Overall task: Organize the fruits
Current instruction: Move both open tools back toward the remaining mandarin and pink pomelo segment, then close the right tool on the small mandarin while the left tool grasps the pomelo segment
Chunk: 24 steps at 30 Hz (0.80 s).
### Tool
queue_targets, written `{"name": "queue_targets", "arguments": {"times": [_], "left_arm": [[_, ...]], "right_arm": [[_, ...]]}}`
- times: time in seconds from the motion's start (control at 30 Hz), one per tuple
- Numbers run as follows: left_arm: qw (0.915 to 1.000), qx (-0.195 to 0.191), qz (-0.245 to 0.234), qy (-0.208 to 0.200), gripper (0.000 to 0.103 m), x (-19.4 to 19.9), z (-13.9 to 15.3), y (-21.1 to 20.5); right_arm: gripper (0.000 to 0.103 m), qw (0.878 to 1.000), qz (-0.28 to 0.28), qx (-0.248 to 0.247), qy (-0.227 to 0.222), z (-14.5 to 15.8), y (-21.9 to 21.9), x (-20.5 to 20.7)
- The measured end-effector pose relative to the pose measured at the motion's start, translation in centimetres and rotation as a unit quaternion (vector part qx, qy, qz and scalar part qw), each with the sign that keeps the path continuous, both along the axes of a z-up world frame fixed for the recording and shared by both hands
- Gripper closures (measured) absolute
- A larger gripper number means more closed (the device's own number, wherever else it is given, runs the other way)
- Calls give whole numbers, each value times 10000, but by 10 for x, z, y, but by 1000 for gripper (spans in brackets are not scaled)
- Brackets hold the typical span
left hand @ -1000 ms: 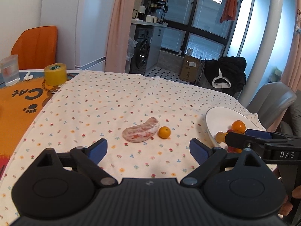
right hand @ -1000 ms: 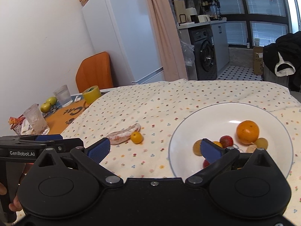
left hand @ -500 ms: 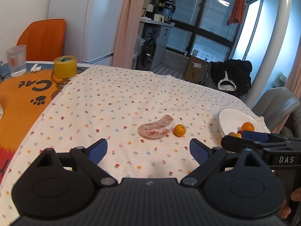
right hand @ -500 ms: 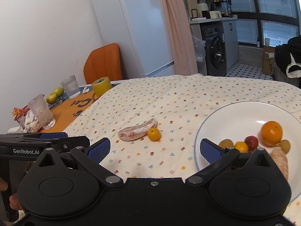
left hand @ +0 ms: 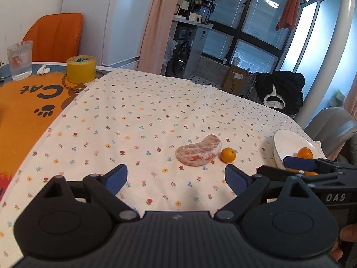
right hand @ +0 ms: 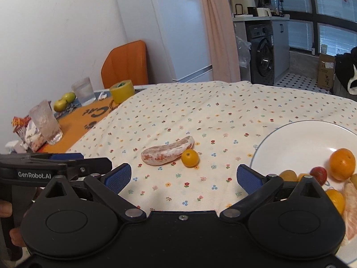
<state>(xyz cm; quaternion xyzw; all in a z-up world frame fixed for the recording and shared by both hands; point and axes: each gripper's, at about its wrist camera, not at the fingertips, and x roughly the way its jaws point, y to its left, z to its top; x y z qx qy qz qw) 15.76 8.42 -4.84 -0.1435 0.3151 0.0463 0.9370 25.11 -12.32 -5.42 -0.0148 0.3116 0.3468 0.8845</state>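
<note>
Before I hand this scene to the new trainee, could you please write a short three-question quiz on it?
1. True or false: the pomelo segment and the small orange fruit beside it already lie in the white plate.
2. Which is open: the left gripper, the right gripper, or both?
3. Fill in: the yellow tape roll stands on the ____ mat.

Key
1. False: both lie on the floral tablecloth, outside the plate.
2. Both, and neither holds anything.
3. Orange.
</note>
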Motion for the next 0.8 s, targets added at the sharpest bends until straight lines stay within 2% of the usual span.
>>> {"name": "queue_targets", "arguments": {"times": [0.17,0.33,0.57,0.8], "left_arm": [[10000,29,7,28,10,10,-3,2],[10000,40,-16,58,12,17,-8,5],[9999,65,-49,94,14,26,-14,6],[9998,76,-97,139,15,39,-18,6]], "right_arm": [[12,9999,74,-125,68,-6,9,8],[33,9996,141,-190,173,-12,16,19],[47,9993,145,-289,203,-16,26,34],[71,9983,186,-494,255,-25,40,46]]}}
